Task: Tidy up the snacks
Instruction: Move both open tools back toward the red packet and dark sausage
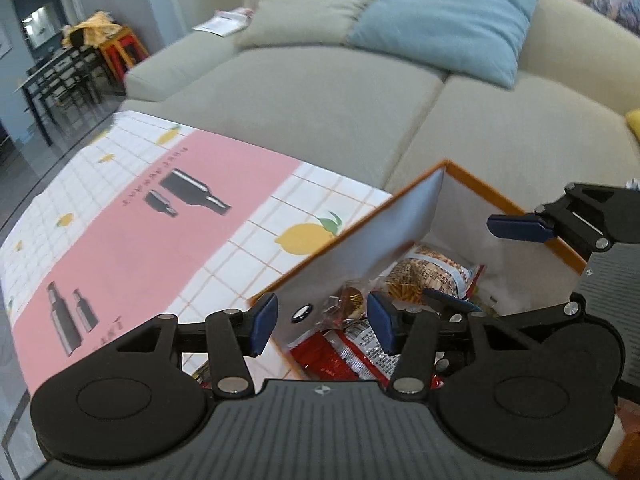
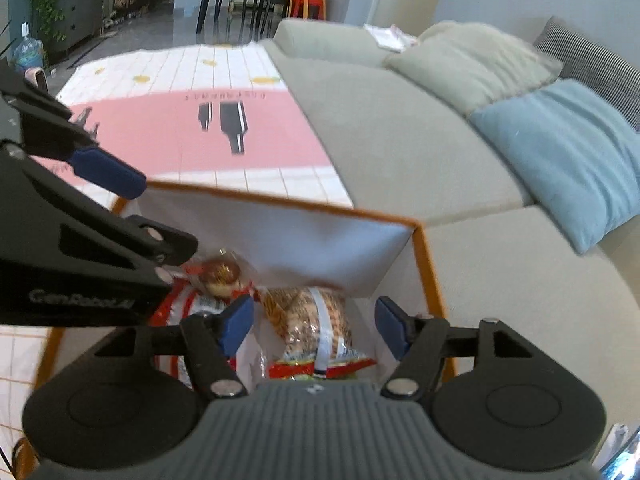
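A white storage box with an orange rim (image 1: 360, 224) (image 2: 280, 200) stands on the table's right end, beside the sofa. Inside lie a brown cracker bag (image 1: 432, 276) (image 2: 316, 320), a red and silver packet (image 1: 352, 352) (image 2: 176, 312) and a small round wrapped sweet (image 1: 350, 298) (image 2: 220, 274). My left gripper (image 1: 322, 324) hangs open over the box's left part, nothing between its blue pads. Over the cracker bag my right gripper (image 2: 316, 326) stands open, apart from it. In the left wrist view the right gripper's fingers (image 1: 516, 226) show at the box's far rim.
A tablecloth (image 1: 140, 232) (image 2: 192, 128) with a pink band, bottles and lemons covers the table to the left. A grey sofa (image 1: 340, 112) (image 2: 400, 140) with a blue cushion (image 1: 440, 20) (image 2: 568, 148) runs behind the box. Dark dining chairs (image 2: 240, 0) stand further back.
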Demonstrator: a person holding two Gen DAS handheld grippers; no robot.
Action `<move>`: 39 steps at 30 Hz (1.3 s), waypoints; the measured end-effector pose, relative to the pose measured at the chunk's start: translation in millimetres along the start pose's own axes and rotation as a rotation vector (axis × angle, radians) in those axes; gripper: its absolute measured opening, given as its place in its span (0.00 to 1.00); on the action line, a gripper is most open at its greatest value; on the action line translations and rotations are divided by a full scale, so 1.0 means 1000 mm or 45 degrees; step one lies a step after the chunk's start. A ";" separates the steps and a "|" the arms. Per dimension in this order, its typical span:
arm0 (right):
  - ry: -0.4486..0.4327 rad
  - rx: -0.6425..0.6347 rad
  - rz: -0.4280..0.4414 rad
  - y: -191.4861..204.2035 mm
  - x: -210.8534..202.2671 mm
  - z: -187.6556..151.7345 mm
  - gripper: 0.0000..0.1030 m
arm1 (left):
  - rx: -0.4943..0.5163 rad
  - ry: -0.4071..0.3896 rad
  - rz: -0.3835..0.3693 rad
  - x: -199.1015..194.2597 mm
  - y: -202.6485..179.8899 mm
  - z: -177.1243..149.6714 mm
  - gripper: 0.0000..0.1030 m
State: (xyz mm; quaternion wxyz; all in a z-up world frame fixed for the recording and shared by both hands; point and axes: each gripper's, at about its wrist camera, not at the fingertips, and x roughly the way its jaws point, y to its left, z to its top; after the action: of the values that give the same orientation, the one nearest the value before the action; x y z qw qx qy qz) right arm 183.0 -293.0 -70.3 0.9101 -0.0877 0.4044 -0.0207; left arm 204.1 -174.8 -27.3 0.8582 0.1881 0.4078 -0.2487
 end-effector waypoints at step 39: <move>-0.084 0.214 0.340 0.162 -0.050 -0.017 0.61 | -0.174 -0.015 0.181 -0.053 0.150 -0.164 0.60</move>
State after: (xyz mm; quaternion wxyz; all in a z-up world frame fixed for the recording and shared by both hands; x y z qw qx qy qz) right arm 131.4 -131.0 -74.0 0.9217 0.0425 0.3792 0.0695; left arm 162.5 46.8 -65.2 0.8869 0.1560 0.4042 -0.1600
